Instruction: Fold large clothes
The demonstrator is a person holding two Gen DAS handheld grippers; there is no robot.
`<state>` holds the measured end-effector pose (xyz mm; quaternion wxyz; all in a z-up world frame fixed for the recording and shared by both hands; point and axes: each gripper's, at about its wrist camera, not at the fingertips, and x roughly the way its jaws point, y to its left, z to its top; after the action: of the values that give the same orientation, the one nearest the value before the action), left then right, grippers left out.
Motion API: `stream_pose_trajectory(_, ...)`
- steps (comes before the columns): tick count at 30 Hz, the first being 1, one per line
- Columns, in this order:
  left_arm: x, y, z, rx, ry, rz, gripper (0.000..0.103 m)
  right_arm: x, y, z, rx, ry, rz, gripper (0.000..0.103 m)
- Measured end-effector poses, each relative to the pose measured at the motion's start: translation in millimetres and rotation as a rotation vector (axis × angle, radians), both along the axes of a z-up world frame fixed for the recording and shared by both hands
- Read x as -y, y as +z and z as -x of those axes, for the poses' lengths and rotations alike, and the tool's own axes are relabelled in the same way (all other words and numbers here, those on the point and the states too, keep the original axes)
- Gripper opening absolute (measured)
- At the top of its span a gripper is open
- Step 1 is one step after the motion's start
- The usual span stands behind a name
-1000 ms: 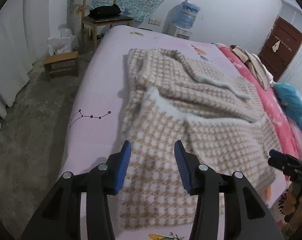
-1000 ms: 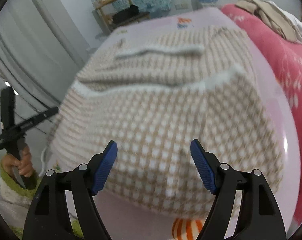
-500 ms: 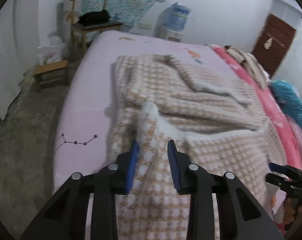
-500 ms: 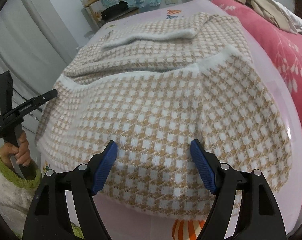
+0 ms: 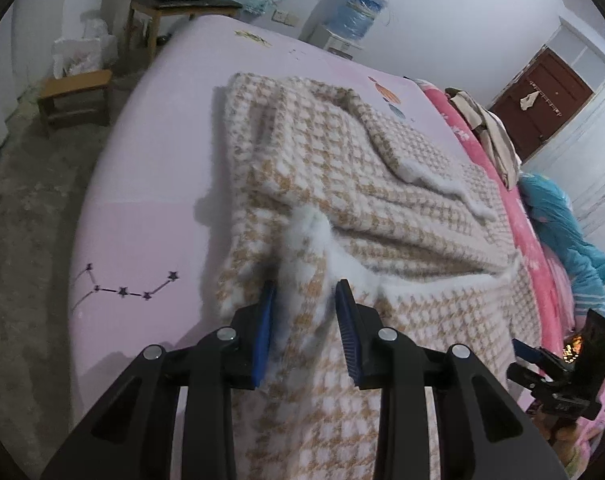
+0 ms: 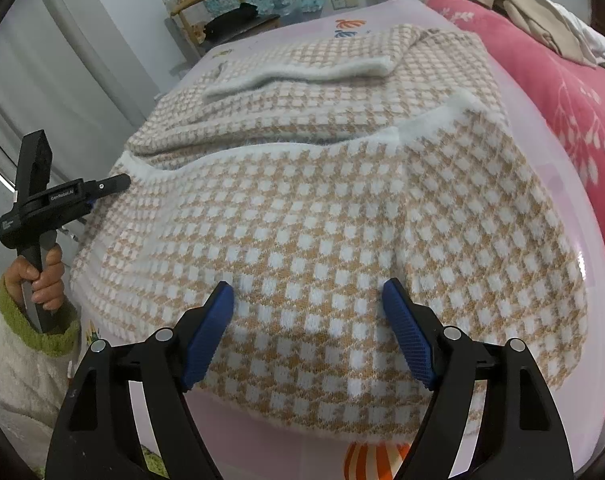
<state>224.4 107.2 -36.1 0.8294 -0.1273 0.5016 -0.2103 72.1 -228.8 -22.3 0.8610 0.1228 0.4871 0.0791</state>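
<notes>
Both wrist cams sit close, angled down along their fingers over the sweater (image 5: 382, 208) on the bed (image 5: 150, 184) (shared; each glimpses the other gripper).

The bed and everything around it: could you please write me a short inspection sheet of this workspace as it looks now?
Surface: pale pink bed sheet, printed with stars.
Job's things: beige-and-white checked knit garment, partly folded, white fuzzy trim on top.
Clutter: pink floral blanket carrying a heap of tan clothes; crumpled blue fabric.
Grippers: left gripper has its fingers closed on a raised ridge of the garment; right gripper is open above the near hem.
Cables: nothing seen.
Surroundings: wooden chair, low wooden stool, water dispenser, brown door, concrete floor.
</notes>
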Motion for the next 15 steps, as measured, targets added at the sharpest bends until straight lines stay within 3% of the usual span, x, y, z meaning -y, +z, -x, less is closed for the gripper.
stream_pose_trajectory(6,12,-1,12,0.003,-0.008,-0.134,0.03,0,2,1,-0.001,0.004,-0.001,0.074)
stream_pose_trajectory(12,49,2,28,0.099,-0.025,-0.405,0.03,23,22,7,0.052,-0.05,-0.001,0.074)
stream_pose_trajectory(15,58,0,32,0.13,-0.02,-0.479,0.03,47,37,6,0.103,-0.108,0.014,0.074)
